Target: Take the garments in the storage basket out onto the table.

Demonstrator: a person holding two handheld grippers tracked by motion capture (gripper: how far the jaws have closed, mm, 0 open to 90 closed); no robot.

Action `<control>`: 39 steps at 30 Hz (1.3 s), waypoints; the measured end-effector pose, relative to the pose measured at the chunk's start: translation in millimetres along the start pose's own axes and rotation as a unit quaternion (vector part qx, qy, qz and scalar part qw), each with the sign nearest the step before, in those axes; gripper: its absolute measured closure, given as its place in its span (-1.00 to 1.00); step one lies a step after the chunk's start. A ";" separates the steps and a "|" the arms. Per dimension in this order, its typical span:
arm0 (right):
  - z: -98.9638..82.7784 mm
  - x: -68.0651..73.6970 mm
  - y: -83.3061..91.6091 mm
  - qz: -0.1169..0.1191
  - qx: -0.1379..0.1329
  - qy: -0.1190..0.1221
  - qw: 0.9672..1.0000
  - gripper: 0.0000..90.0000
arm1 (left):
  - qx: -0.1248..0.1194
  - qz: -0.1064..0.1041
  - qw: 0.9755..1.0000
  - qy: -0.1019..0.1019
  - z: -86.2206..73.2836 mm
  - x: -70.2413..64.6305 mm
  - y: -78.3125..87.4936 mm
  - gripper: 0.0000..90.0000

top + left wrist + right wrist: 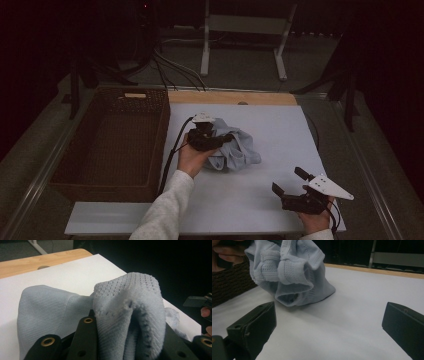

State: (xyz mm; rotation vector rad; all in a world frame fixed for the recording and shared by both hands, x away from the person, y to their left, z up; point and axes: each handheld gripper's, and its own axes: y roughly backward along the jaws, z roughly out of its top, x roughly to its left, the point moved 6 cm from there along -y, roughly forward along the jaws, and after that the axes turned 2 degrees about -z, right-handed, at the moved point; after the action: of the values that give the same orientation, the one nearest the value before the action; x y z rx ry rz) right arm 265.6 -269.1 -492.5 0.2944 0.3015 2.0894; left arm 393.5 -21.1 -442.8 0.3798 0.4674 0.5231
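A crumpled light blue garment point(237, 149) lies on the white board point(280, 125), left of its middle. My left gripper point(225, 140) comes at it from the left and is shut on a bunched fold of it. In the left gripper view the ribbed and mesh fabric point(130, 302) is pinched between the two black jaws. My right gripper point(288, 181) rests near the board's front right corner, open, with nothing between its fingers. The right gripper view looks across bare board at the garment point(287, 270), which hangs bunched under a person's hand point(224, 252).
A dark woven basket point(161, 125) with nothing in it stands along the board's left side, also seen as brown weave point(229, 287). A wooden strip point(230, 97) runs along the board's far edge. A white stand point(245, 25) and cables lie on the floor beyond.
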 end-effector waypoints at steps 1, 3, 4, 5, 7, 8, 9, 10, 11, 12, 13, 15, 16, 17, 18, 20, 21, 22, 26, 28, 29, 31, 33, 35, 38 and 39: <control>0.1 -0.1 0.0 0.000 0.000 0.000 1.000 -1.00 | 0.000 -0.002 1.000 0.001 0.2 -0.7 -1.0 0.59; 0.4 -0.6 0.4 -0.001 -0.001 0.000 1.000 -1.00 | 0.002 -0.001 1.000 -0.001 0.6 -0.8 -2.0 0.56; 0.5 -1.2 0.6 -0.002 -0.002 -0.001 1.000 -1.00 | 0.002 -0.003 1.000 0.000 0.7 -1.3 -2.8 0.56; 0.4 -1.6 0.9 -0.002 -0.001 -0.002 1.000 -1.00 | 0.004 -0.005 1.000 -0.001 0.1 -2.3 -4.2 0.56; 0.3 -2.4 0.7 -0.003 -0.001 -0.004 1.000 -1.00 | 0.009 -0.009 1.000 -0.003 -1.7 -4.5 -7.6 0.54; 0.3 -2.4 0.7 -0.003 -0.001 -0.004 1.000 -1.00 | 0.011 -0.011 1.000 -0.003 -2.6 -5.9 -9.6 0.54; 0.2 -2.3 0.6 -0.003 0.000 -0.002 1.000 -1.00 | 0.012 -0.015 1.000 -0.004 -3.3 -8.1 -12.4 0.53; 0.2 -2.3 0.6 -0.003 0.000 -0.002 1.000 -1.00 | 0.012 -0.015 1.000 -0.004 -3.3 -8.1 -12.4 0.52; 0.1 -2.3 0.6 -0.003 0.000 -0.001 1.000 -1.00 | 0.014 -0.019 1.000 -0.004 -3.3 -9.7 -14.3 0.52; 0.2 -2.4 0.6 -0.003 0.000 -0.002 1.000 -1.00 | 0.015 -0.021 1.000 -0.004 -3.3 -10.6 -15.4 0.51; 0.2 -2.6 0.7 -0.003 -0.001 -0.003 1.000 -1.00 | 0.018 -0.024 1.000 -0.004 -3.1 -12.2 -17.4 0.49; 0.3 -2.9 1.0 -0.003 -0.001 -0.004 1.000 -1.00 | 0.021 -0.028 0.999 -0.006 -2.7 -14.4 -19.8 0.47; 0.3 -2.9 1.0 -0.003 -0.001 -0.004 1.000 -1.00 | 0.022 -0.029 0.999 -0.007 -2.6 -15.0 -20.6 0.47; 0.4 -3.0 1.1 -0.003 -0.001 -0.004 1.000 -1.00 | 0.023 -0.031 0.999 -0.006 -2.7 -16.0 -21.6 0.46; 0.4 -3.1 1.1 -0.003 -0.001 -0.004 1.000 -1.00 | 0.023 -0.033 0.999 -0.005 -2.8 -16.9 -22.6 0.43; 0.4 -3.2 1.1 -0.003 -0.002 -0.004 1.000 -1.00 | 0.027 -0.039 0.999 -0.005 -3.8 -18.9 -24.8 0.31; 0.4 -3.0 1.1 -0.003 -0.002 -0.004 1.000 -1.00 | 0.032 -0.040 0.999 -0.005 -4.7 -19.7 -26.3 0.31; 0.5 -2.9 1.1 -0.003 -0.002 -0.003 1.000 -1.00 | 0.034 -0.043 0.999 -0.003 -5.2 -20.7 -27.7 0.25; 0.5 -2.8 1.1 -0.004 -0.002 -0.003 1.000 -1.00 | 0.036 -0.047 0.998 -0.004 -5.9 -24.8 -33.0 0.00; 0.6 -3.0 1.2 -0.003 -0.002 -0.003 1.000 -1.00 | 0.031 -0.058 0.998 0.000 -4.5 -27.6 -34.8 -0.21; 0.7 -3.1 1.3 -0.003 -0.003 -0.003 1.000 -1.00 | 0.033 -0.053 0.998 -0.004 -3.9 -29.1 -35.7 -0.29; 0.5 -3.3 1.2 -0.004 -0.002 -0.004 1.000 -1.00 | 0.034 -0.052 0.998 -0.004 -2.3 -31.6 -37.4 -0.55; 0.5 -3.1 1.2 -0.003 -0.002 -0.003 1.000 -1.00 | 0.031 -0.050 0.998 -0.008 -1.0 -33.0 -37.5 -0.66; 0.6 -2.9 1.2 -0.003 -0.003 -0.003 1.000 -1.00 | 0.026 -0.047 0.999 -0.007 0.3 -33.8 -37.7 -0.77; 0.6 -3.0 1.2 -0.003 -0.003 -0.003 1.000 -1.00 | 0.026 -0.056 0.998 -0.012 0.1 -35.0 -37.3 -0.95; 0.6 -3.0 1.2 -0.003 -0.002 -0.003 1.000 -1.00 | 0.024 -0.058 0.998 -0.012 0.2 -35.1 -37.1 -0.99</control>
State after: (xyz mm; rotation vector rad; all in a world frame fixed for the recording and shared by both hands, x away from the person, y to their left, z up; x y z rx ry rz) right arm 266.3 -272.3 -491.8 0.2977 0.2932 2.0824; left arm 381.0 -70.3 -448.1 0.4033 0.4759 0.3947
